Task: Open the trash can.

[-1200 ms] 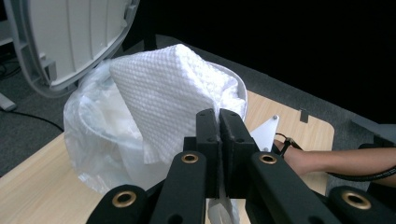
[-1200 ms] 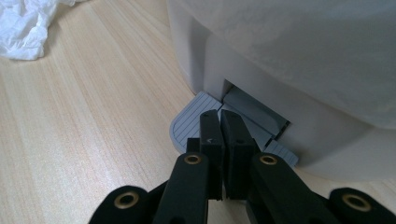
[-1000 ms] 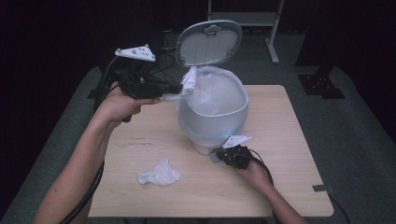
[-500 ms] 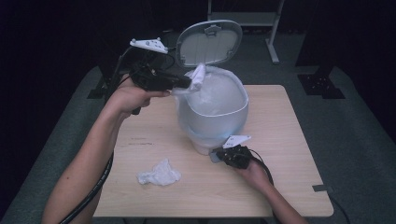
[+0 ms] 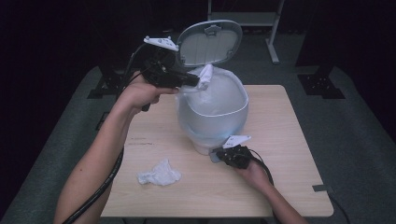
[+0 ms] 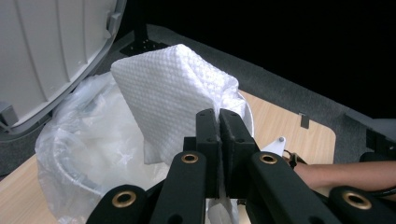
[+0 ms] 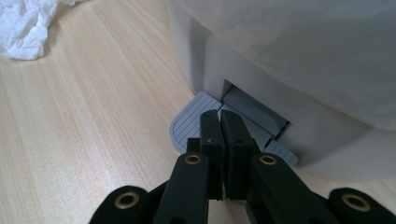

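Left claw (image 5: 198,82), clamped on white paper towel (image 5: 205,74), upper centre of frame, just left above lined bin (image 5: 212,116) mouth. Right claw (image 7: 219,119) closed, empty, pressing pedal (image 7: 189,123).

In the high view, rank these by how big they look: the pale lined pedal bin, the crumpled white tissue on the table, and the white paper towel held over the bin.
1. Pale lined pedal bin
2. Crumpled white tissue
3. White paper towel, though the left gripper hides part of it, so this is unsure.
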